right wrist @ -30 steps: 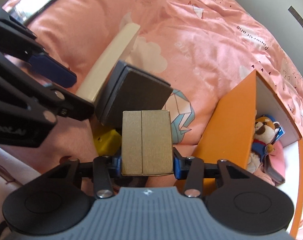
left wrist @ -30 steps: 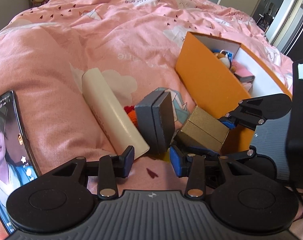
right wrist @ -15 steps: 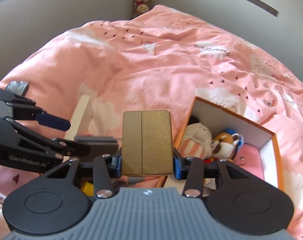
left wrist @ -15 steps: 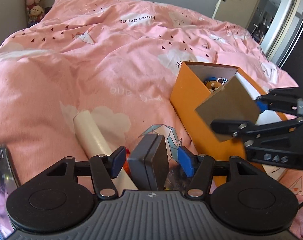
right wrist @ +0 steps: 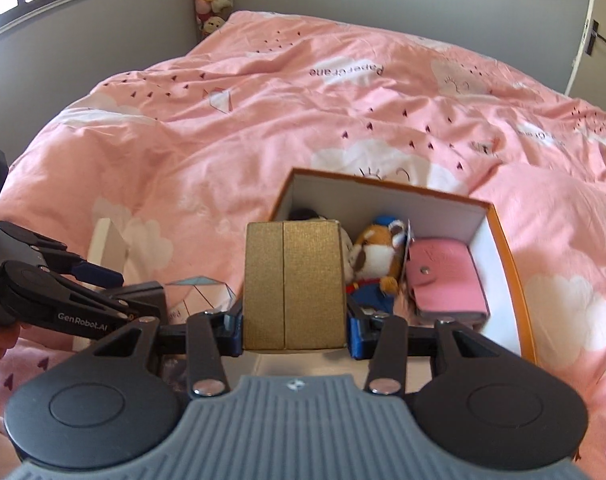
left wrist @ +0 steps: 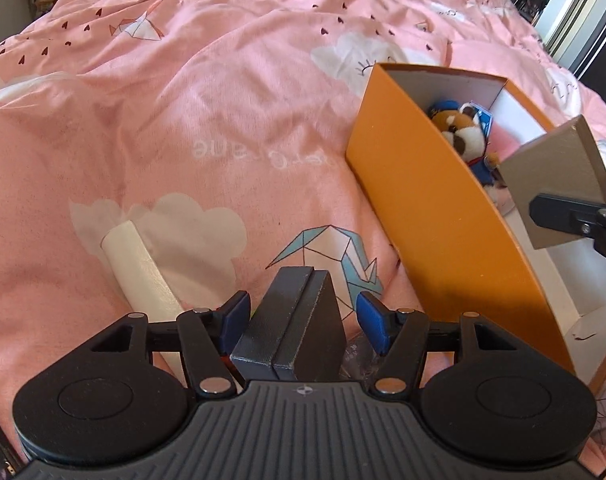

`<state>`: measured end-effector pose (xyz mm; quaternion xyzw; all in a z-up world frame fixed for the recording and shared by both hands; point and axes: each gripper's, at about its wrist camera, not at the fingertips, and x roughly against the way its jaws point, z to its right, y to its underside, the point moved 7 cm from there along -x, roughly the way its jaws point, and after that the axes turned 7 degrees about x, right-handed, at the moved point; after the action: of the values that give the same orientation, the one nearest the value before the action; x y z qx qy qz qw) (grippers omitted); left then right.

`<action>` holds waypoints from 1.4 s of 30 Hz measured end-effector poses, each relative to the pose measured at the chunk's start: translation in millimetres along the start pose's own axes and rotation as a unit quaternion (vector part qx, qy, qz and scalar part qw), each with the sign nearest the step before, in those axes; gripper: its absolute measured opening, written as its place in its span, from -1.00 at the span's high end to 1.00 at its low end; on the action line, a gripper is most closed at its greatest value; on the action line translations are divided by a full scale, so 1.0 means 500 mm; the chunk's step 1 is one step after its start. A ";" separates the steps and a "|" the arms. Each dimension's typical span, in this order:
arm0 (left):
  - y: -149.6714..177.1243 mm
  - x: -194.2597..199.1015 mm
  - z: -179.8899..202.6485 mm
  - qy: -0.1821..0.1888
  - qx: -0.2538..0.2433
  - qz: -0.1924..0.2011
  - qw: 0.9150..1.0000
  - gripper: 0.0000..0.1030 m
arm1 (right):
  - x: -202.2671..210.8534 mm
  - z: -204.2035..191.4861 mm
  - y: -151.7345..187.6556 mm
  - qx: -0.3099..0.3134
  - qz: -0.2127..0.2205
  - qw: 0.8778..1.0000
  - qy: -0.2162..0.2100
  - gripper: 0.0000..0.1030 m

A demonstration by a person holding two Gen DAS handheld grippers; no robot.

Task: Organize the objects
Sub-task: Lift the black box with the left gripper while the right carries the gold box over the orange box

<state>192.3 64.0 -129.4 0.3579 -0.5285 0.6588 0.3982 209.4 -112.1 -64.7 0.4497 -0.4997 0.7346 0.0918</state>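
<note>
Nearest, the left gripper [left wrist: 301,322] straddles a dark grey hinged case [left wrist: 291,328] lying on the pink quilt [left wrist: 223,120], its blue pads spread wide and clear of the sides. Beyond, the right gripper [right wrist: 295,330] clamps a gold textured cardboard box [right wrist: 294,286] above the orange open storage box [right wrist: 519,280], beside a plush raccoon [right wrist: 377,256] and pink wallet [right wrist: 449,280]. Stowing seems underway; next comes lowering into the free near end, then releasing.

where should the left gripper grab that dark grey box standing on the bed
Grip the dark grey box across its two broad flat faces, coming down from above. It stands on edge between the left gripper's open blue pads, seam facing up, so closing them squeezes both halves together and keeps it shut.
</note>
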 end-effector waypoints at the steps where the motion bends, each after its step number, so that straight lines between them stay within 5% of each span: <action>1: 0.000 -0.003 0.002 -0.007 0.000 0.001 1.000 -0.34 | -0.003 0.003 0.008 -0.003 -0.004 1.000 0.001 0.08; 8: -0.002 -0.028 0.004 -0.029 -0.015 -0.005 0.999 -0.07 | -0.030 0.008 0.039 -0.008 -0.024 1.000 0.002 0.09; 15: 0.003 0.003 -0.003 0.005 0.005 0.003 1.000 0.22 | -0.036 0.010 0.054 -0.010 -0.031 0.999 -0.002 0.09; 24: 0.021 0.042 -0.004 0.045 0.036 -0.023 0.998 0.28 | -0.029 0.011 0.062 -0.010 -0.025 1.000 -0.011 0.08; 27: 0.020 0.071 -0.003 0.049 0.054 0.020 0.997 0.28 | -0.020 0.013 0.064 -0.010 -0.018 1.000 -0.013 0.09; 36: -0.020 0.205 0.107 0.159 0.074 0.123 0.977 0.28 | 0.020 0.063 0.069 -0.032 -0.004 0.999 -0.017 0.08; 39: -0.042 0.216 0.172 0.185 0.052 0.141 0.971 0.28 | 0.044 0.087 0.066 -0.039 0.006 0.999 -0.013 0.08; 42: -0.059 0.187 0.228 0.177 0.027 0.137 0.974 0.28 | 0.062 0.106 0.067 -0.031 0.010 0.999 0.008 0.08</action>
<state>184.9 -30.8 -12.7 0.1707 -0.4761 0.7736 0.3818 202.5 -181.3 -58.1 0.4360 -0.5259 0.7231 0.1023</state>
